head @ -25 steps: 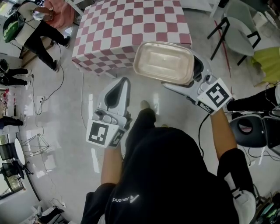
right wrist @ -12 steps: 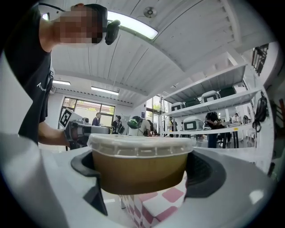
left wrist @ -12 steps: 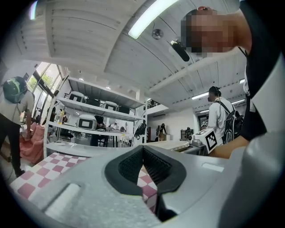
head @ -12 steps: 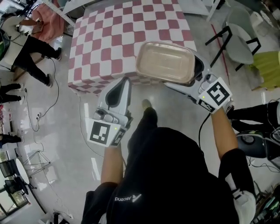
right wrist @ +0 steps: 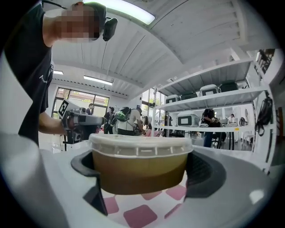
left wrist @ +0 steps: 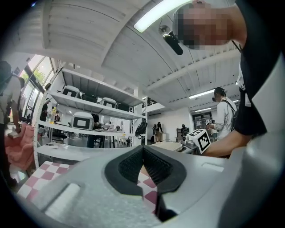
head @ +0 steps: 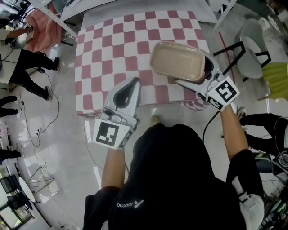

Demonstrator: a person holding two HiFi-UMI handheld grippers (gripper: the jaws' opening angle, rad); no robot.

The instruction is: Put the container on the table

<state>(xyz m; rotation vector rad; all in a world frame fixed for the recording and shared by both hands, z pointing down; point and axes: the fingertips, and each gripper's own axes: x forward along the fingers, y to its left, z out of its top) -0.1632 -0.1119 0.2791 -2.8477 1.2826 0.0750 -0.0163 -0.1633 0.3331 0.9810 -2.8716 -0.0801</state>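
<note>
The container (head: 177,61) is a shallow beige rectangular tub with a clear lid (right wrist: 140,143), and it hangs level in the air. My right gripper (head: 194,74) is shut on its two ends, over the near right part of the table (head: 112,49). That table wears a pink and white checked cloth (right wrist: 141,214), which shows just below the tub. My left gripper (head: 132,84) is shut and holds nothing; its black pads (left wrist: 153,165) meet. It points at the table's near edge, left of the container.
Two grey chairs (head: 252,41) and a yellow-green object (head: 276,72) stand to the right of the table. A person (head: 31,67) stands at the far left on the glossy floor. A long white bench (head: 135,6) and shelves (left wrist: 93,100) lie beyond the table.
The table has come closer and now lies under both grippers. The container, still held, has moved from before the table's edge to above its near right part.
</note>
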